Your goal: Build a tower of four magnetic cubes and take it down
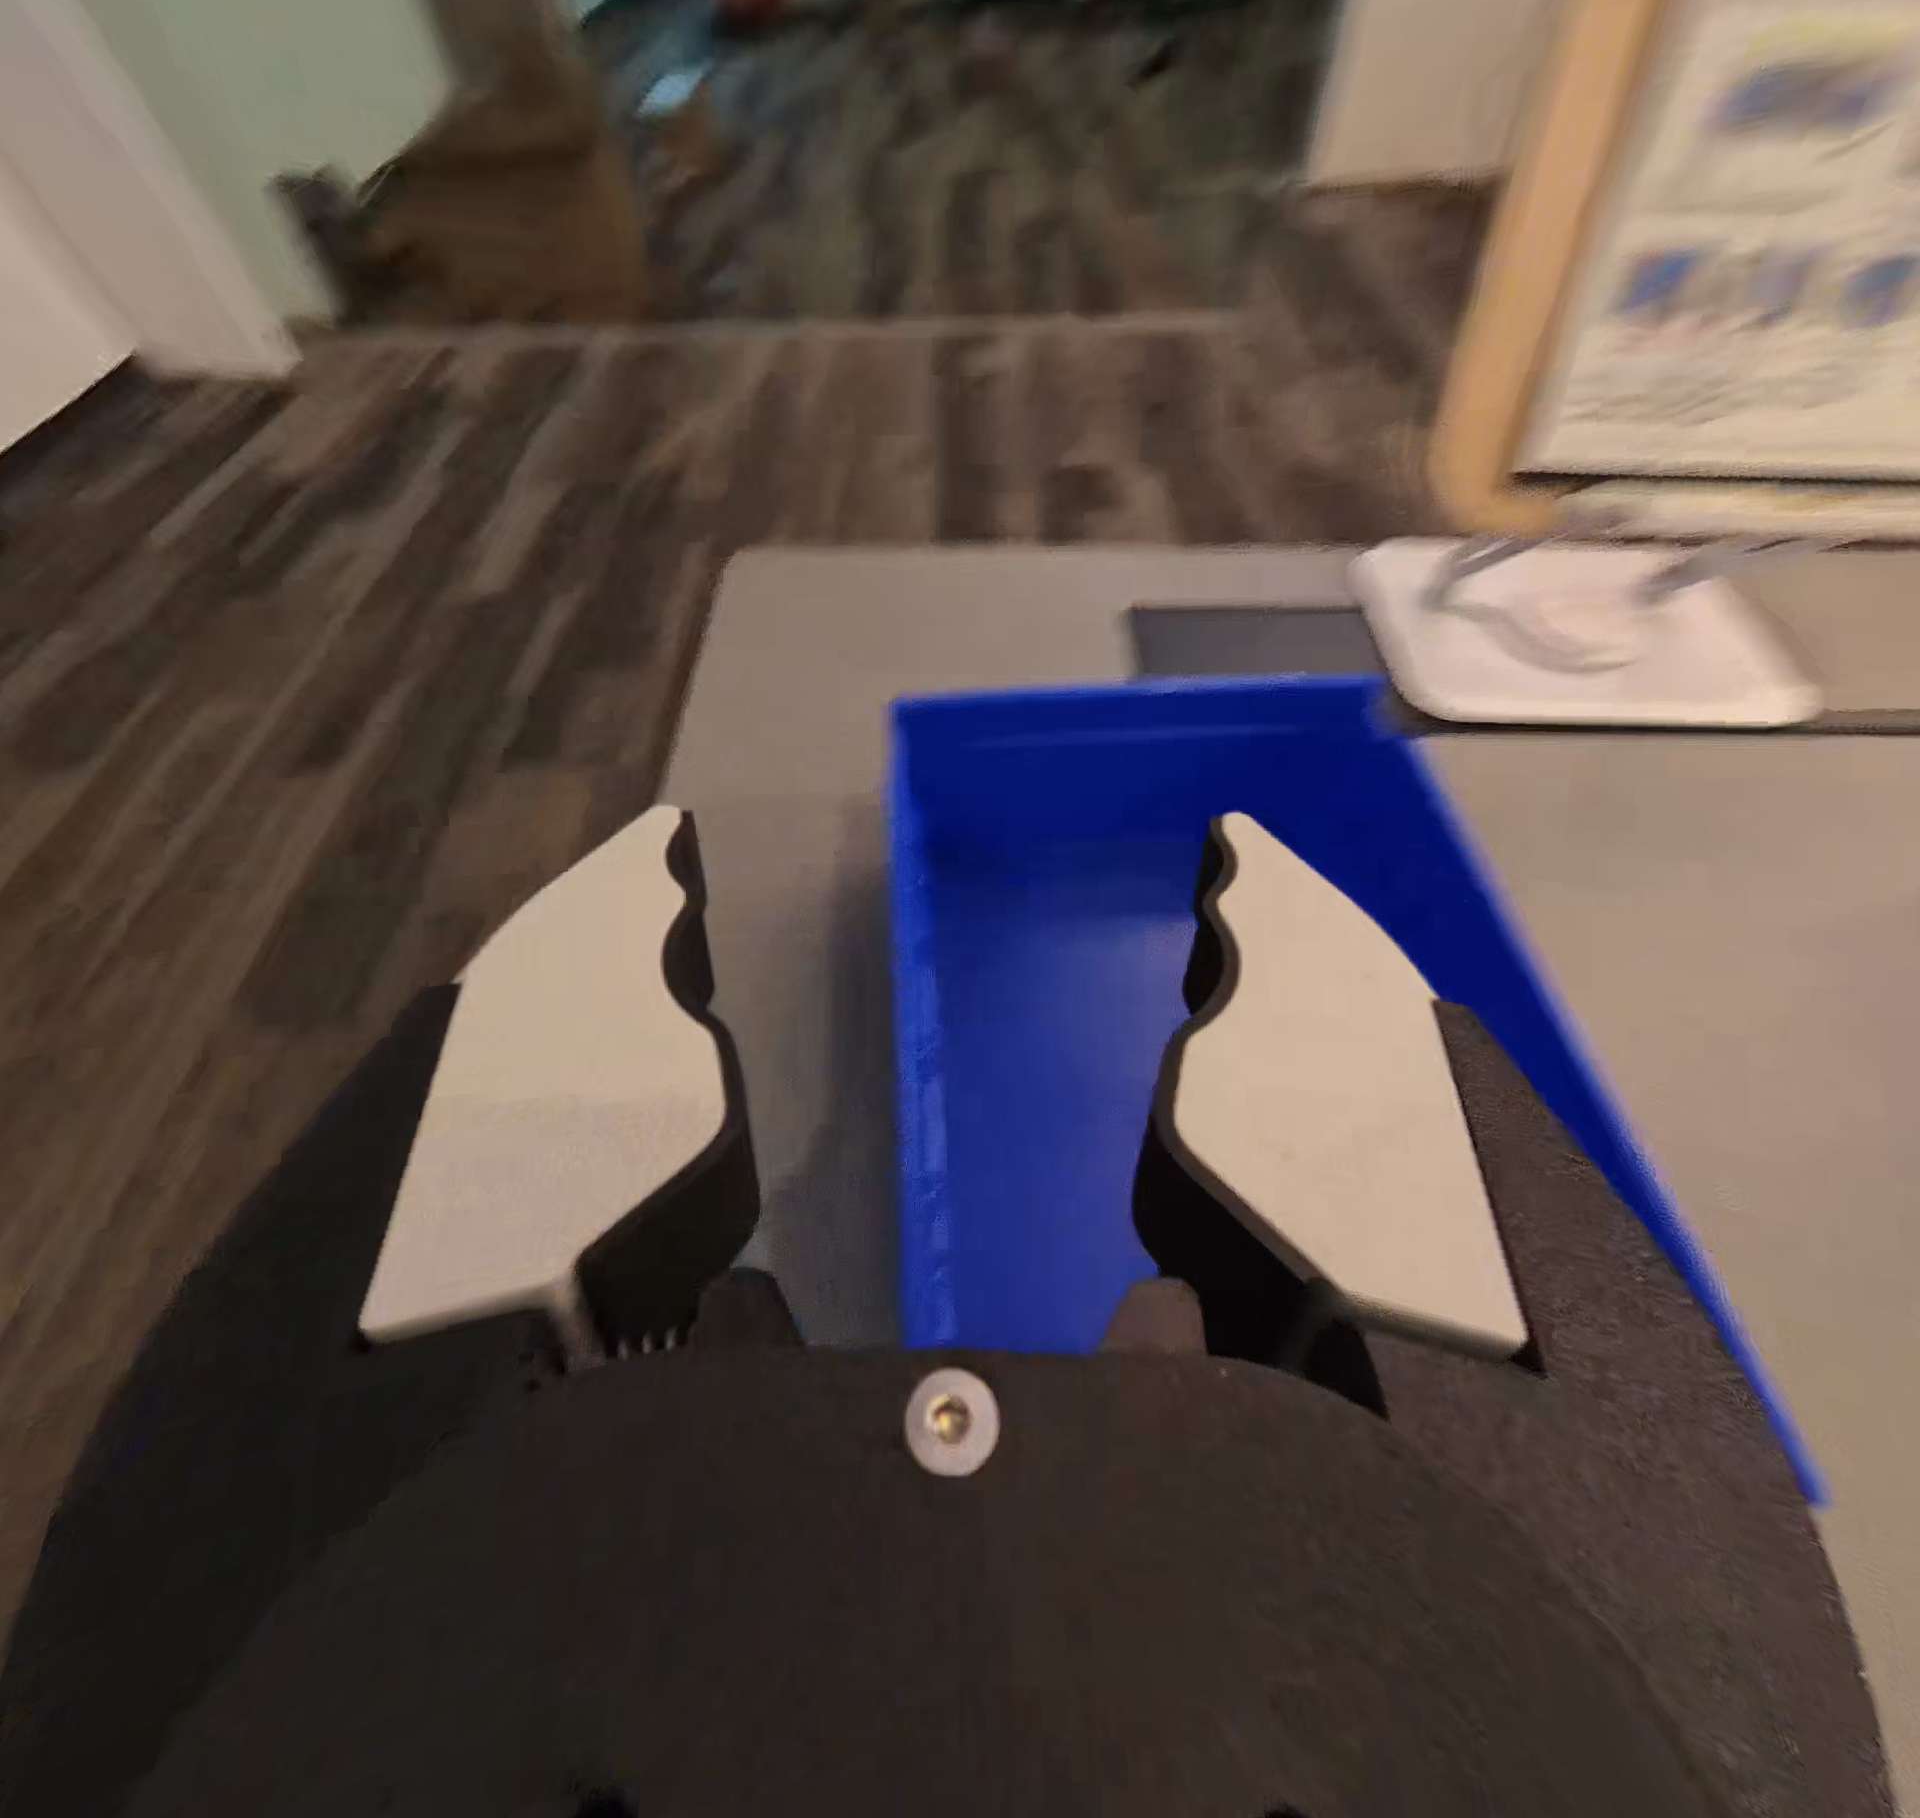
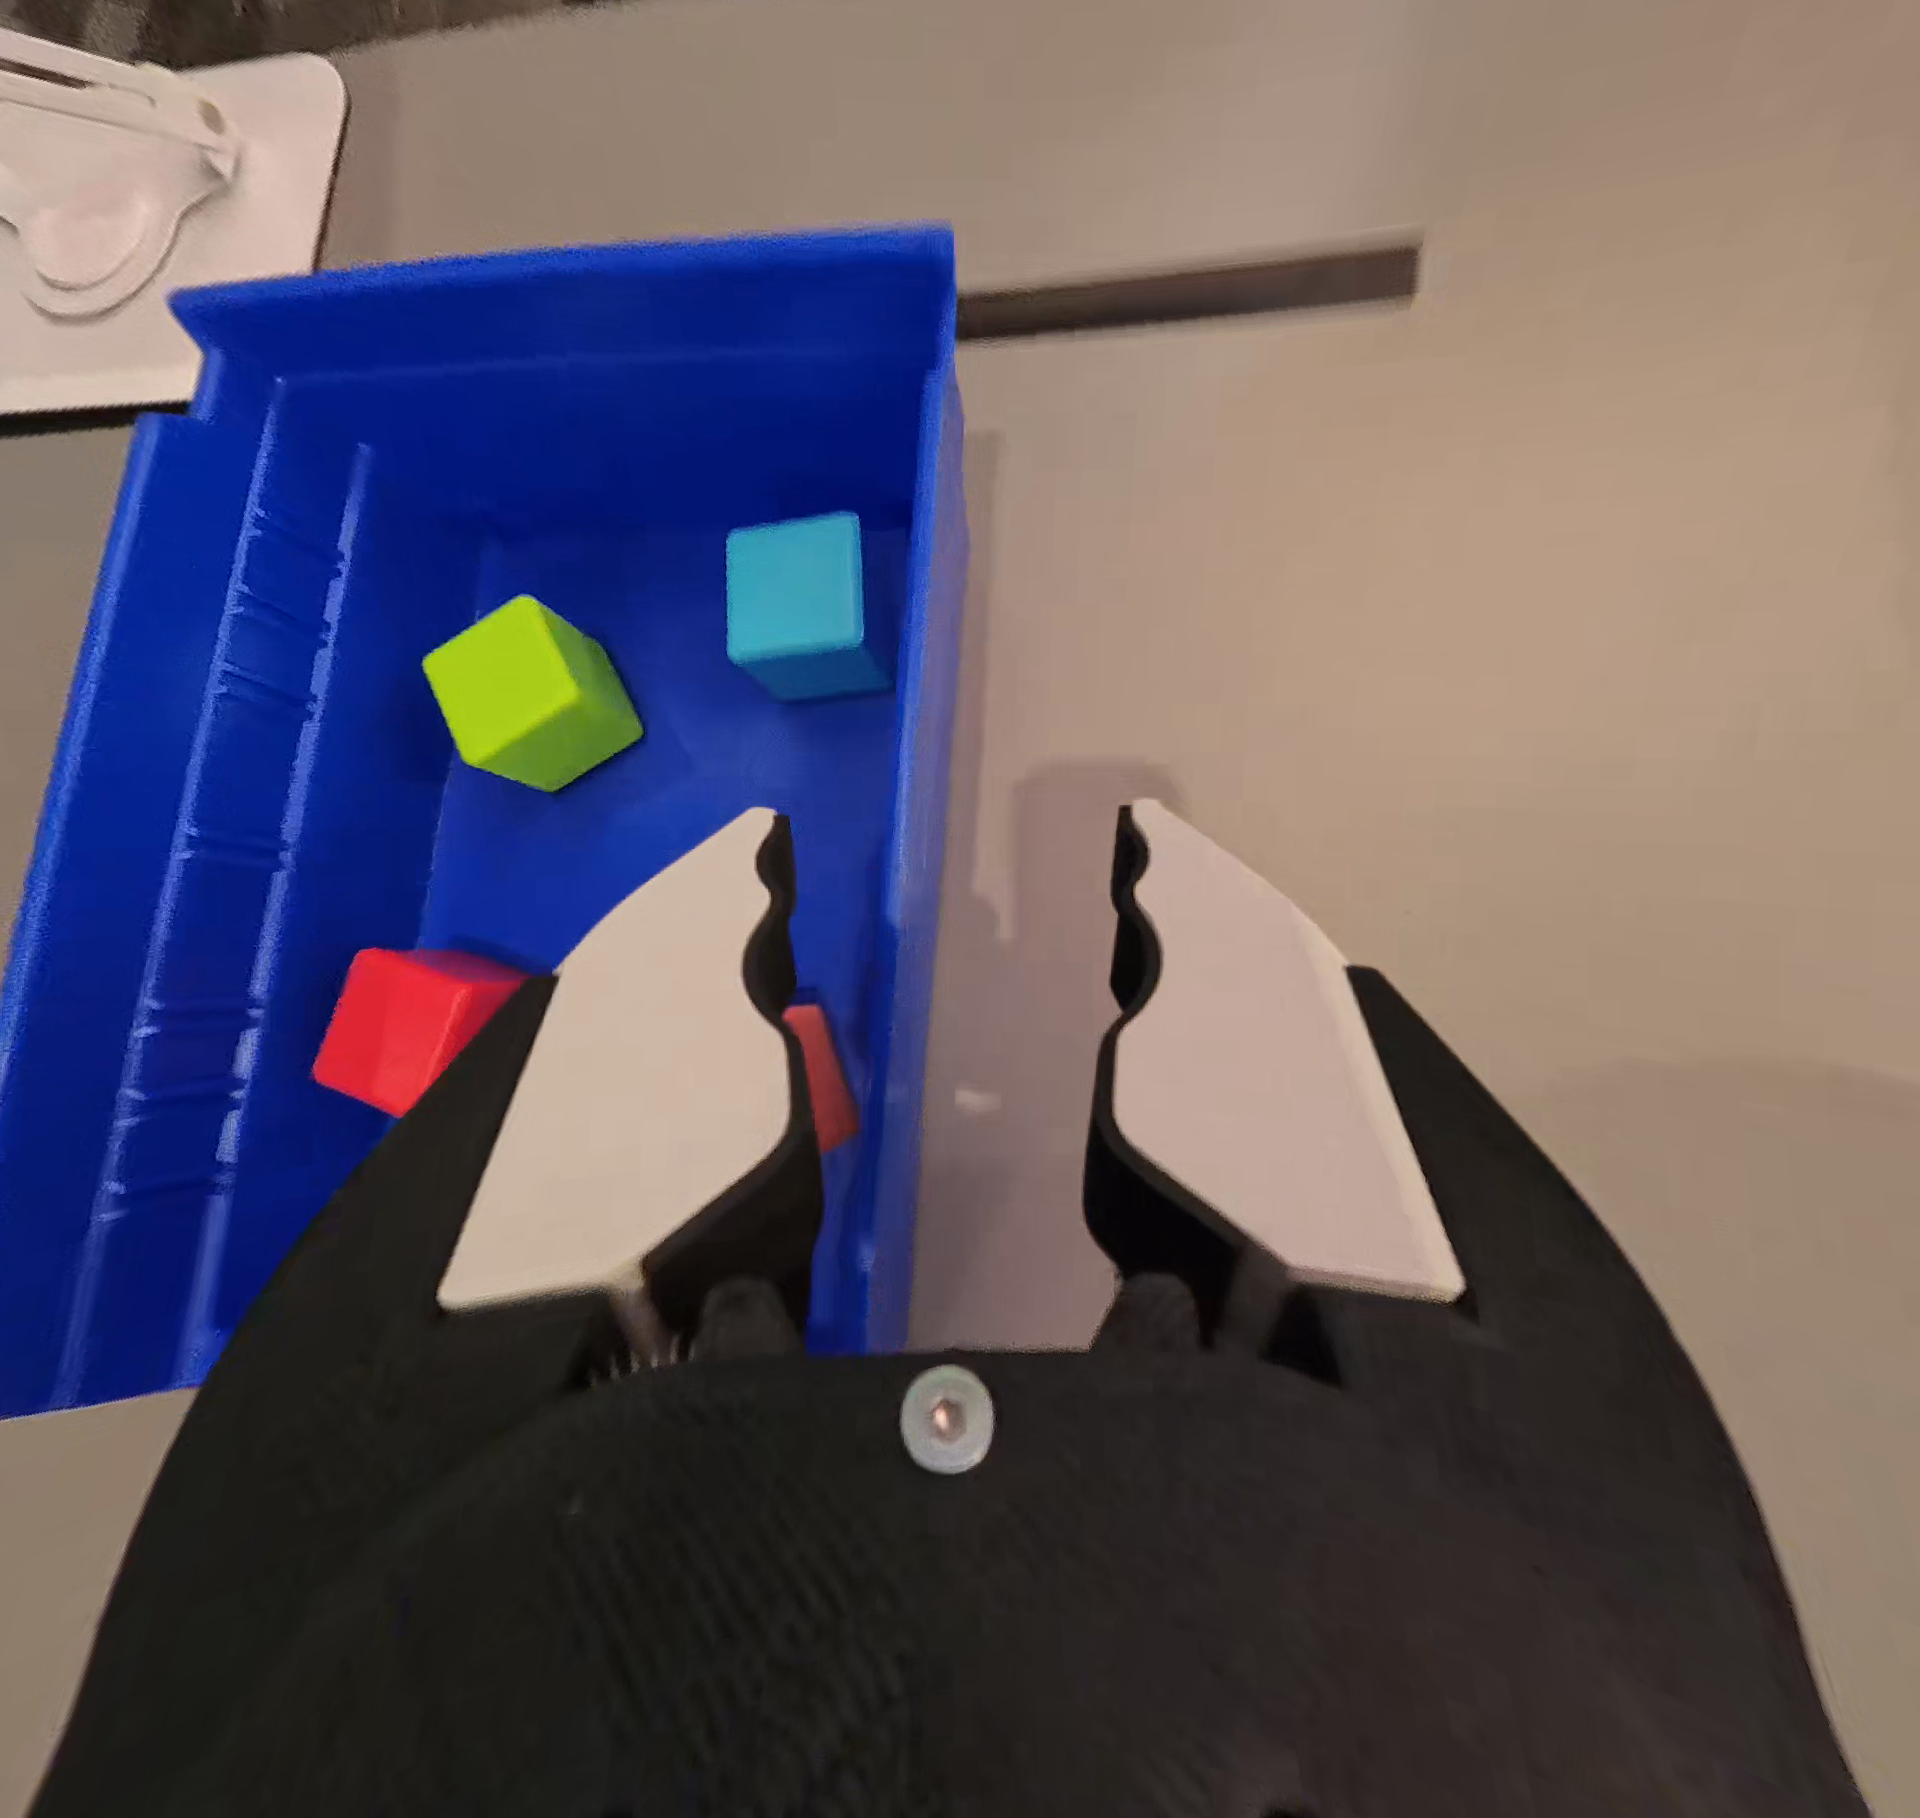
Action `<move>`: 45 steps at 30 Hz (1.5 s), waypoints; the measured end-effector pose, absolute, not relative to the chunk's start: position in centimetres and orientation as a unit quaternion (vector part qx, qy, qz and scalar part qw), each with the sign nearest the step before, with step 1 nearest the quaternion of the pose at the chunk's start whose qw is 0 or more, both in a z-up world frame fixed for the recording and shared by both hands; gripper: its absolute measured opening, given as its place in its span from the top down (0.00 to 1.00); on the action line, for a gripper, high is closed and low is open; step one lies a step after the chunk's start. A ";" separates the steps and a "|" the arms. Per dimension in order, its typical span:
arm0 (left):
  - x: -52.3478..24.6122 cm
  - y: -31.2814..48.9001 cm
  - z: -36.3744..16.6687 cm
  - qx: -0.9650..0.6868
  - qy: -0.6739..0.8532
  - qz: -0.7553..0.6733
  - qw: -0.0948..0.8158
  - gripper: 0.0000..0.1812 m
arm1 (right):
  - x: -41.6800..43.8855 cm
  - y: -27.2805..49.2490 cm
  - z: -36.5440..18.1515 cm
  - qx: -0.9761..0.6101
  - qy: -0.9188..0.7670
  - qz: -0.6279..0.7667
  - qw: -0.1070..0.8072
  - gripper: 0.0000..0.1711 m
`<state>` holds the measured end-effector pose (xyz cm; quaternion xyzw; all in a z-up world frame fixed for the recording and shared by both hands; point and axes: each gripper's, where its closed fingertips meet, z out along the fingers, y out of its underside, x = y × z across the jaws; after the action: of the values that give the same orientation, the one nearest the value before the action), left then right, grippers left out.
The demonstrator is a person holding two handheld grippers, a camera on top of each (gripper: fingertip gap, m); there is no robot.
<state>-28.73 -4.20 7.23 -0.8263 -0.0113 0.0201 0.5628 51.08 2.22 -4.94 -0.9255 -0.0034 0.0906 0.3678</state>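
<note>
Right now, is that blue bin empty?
No. The bin holds loose cubes: a green, a cyan, a red and another partly hidden red.

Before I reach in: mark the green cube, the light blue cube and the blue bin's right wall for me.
green cube (image 2: pixel 520 688): right wrist view, on its top face.
light blue cube (image 2: pixel 795 589): right wrist view, on its top face.
blue bin (image 2: pixel 930 625): right wrist view, on its right wall, beside the light blue cube.

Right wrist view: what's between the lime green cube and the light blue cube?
Nothing. In the right wrist view, only bare floor of the blue plastic bin separates the lime green cube from the light blue cube.
</note>
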 end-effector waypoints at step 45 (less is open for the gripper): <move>-22.1 -3.5 -10.7 -0.982 0.096 0.006 0.161 0.96 | 46.9 -0.2 -12.0 -0.987 -0.012 0.090 0.135 0.95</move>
<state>-22.08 -3.53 -10.67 -0.9822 0.0965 0.0061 0.1610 46.88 -0.18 -12.02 -0.9866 -0.0124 0.0904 0.1353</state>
